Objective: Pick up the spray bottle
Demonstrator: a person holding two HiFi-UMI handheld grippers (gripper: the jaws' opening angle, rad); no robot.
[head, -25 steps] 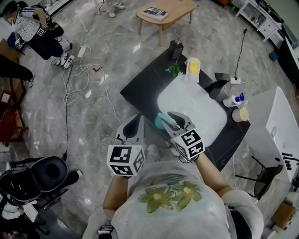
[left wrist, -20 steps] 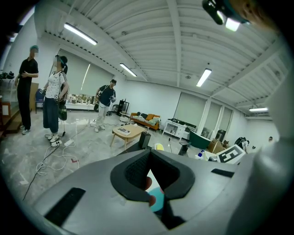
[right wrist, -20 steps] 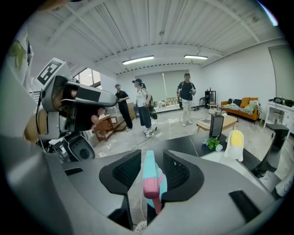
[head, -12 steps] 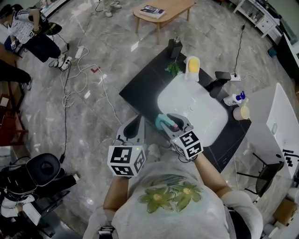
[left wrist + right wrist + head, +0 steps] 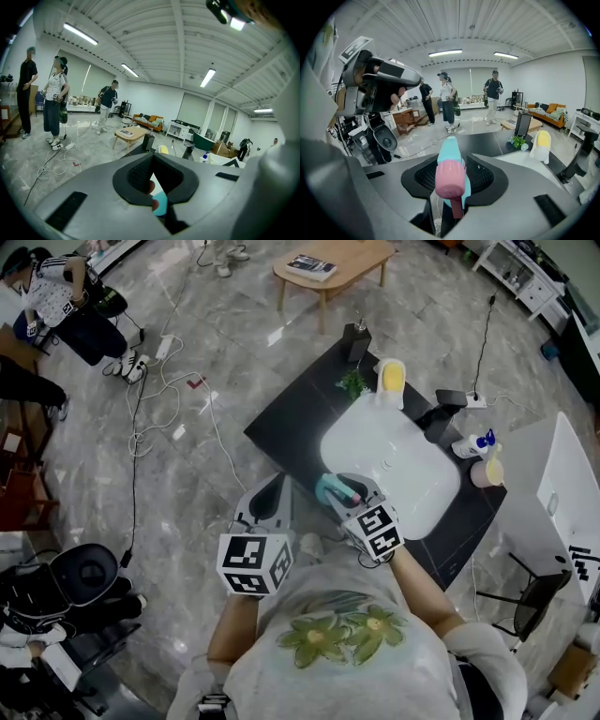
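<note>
The spray bottle point(image 5: 330, 490) has a teal body and a pink head. My right gripper point(image 5: 345, 486) is shut on it, holding it off the surface at the near edge of the black table point(image 5: 291, 423). In the right gripper view the spray bottle point(image 5: 451, 173) stands between the pads of the right gripper point(image 5: 452, 180), pink head toward the camera. My left gripper point(image 5: 267, 501) hangs to the left over the floor, open with nothing in it. Through the gap of the left gripper point(image 5: 152, 180) a bit of the teal spray bottle point(image 5: 160, 205) shows.
A white tray-like top point(image 5: 389, 460) lies on the black table, with a yellow-and-white object point(image 5: 391, 379), a small plant point(image 5: 353, 382) and a black dispenser point(image 5: 357, 338) at its far end. Another bottle with a blue top point(image 5: 472, 443) stands at the right. Cables point(image 5: 169, 399) trail over the floor.
My right gripper has sunk a little with the spray bottle still in it. The left gripper has stayed where it was.
</note>
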